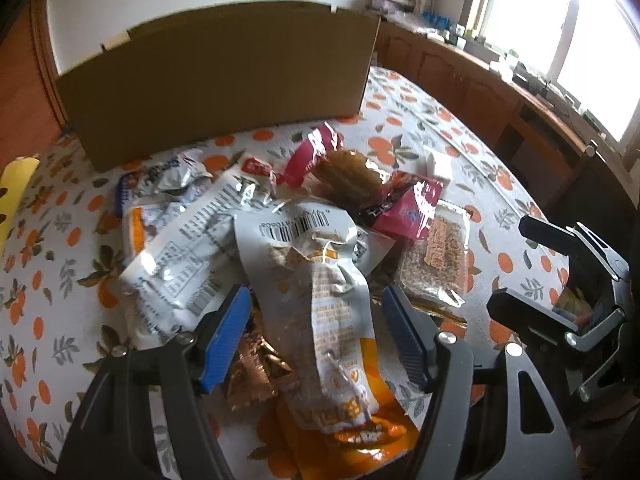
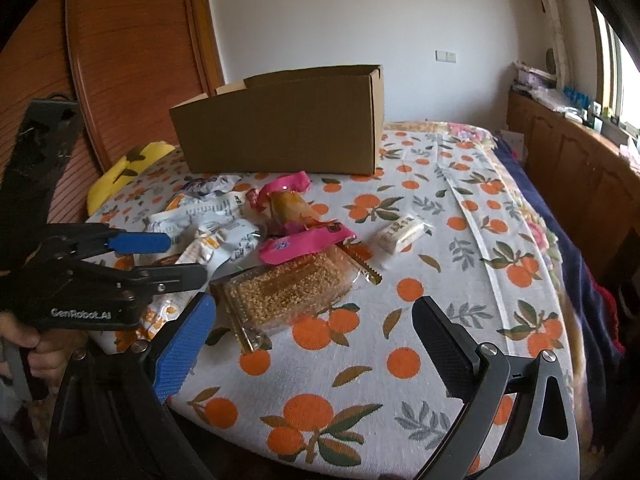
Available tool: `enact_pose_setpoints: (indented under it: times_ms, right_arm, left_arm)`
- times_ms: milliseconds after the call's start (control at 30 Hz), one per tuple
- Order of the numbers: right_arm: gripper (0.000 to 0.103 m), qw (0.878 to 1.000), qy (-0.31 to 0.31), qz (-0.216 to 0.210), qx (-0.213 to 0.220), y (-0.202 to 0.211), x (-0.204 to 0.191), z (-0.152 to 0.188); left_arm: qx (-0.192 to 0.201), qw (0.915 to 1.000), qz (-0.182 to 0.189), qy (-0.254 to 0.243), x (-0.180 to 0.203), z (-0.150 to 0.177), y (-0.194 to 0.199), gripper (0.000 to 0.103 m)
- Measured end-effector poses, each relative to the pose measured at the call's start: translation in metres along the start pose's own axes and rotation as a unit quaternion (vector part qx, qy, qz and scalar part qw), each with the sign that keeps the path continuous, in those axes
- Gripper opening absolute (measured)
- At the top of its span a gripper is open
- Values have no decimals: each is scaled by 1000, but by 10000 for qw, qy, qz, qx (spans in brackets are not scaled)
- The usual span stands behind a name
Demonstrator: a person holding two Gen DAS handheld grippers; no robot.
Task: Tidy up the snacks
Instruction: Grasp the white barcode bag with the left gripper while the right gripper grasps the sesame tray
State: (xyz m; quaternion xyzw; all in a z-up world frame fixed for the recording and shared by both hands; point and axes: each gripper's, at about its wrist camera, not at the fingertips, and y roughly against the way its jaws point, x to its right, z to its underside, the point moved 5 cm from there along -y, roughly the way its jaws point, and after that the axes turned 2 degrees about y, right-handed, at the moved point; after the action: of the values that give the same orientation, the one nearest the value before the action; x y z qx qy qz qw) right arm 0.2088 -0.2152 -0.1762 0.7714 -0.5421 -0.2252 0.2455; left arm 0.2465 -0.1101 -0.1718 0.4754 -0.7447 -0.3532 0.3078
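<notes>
A pile of snack packets lies on the orange-print tablecloth in front of a brown cardboard box [image 1: 216, 80], which also shows in the right wrist view [image 2: 280, 132]. My left gripper [image 1: 316, 308] is open, its fingers on either side of a white-and-orange packet [image 1: 320, 280] in the pile. It shows in the right wrist view [image 2: 176, 256]. My right gripper [image 2: 316, 332] is open and empty over the cloth, just short of a clear sesame bar packet [image 2: 280, 296]. It shows in the left wrist view [image 1: 516, 264]. Pink packets [image 2: 304, 240] and a small white candy [image 2: 400, 230] lie nearby.
A yellow cushion [image 2: 124, 172] lies left of the box. The table [image 2: 460, 208] drops off at the right towards a dark blue cover. A wooden headboard stands at the left, wooden cabinets under a window at the right.
</notes>
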Motion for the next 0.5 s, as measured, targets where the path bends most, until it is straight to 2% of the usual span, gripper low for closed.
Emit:
enact_pose_setpoints:
  times_ms: [67,333,400,500]
  right_arm:
    - [101,10000,-39,-16,-14,-3,2,1]
    - [101,9998,-112,-71,-141,-14,6,8]
    - [101,9997,-110,-130,-200,-19,5,7]
    - [101,9990,-130,-268,-340,-28,4,6]
  left_arm:
    - [-147,9999,-4,-39,0,-1,-7,69]
    - [-216,9997,-9,-131,-6,-7,-19,71]
    - [-195,9997,62,-168,-5,-8,-20,64]
    - [-100,9997,95,-186,-7,-7,-18,61]
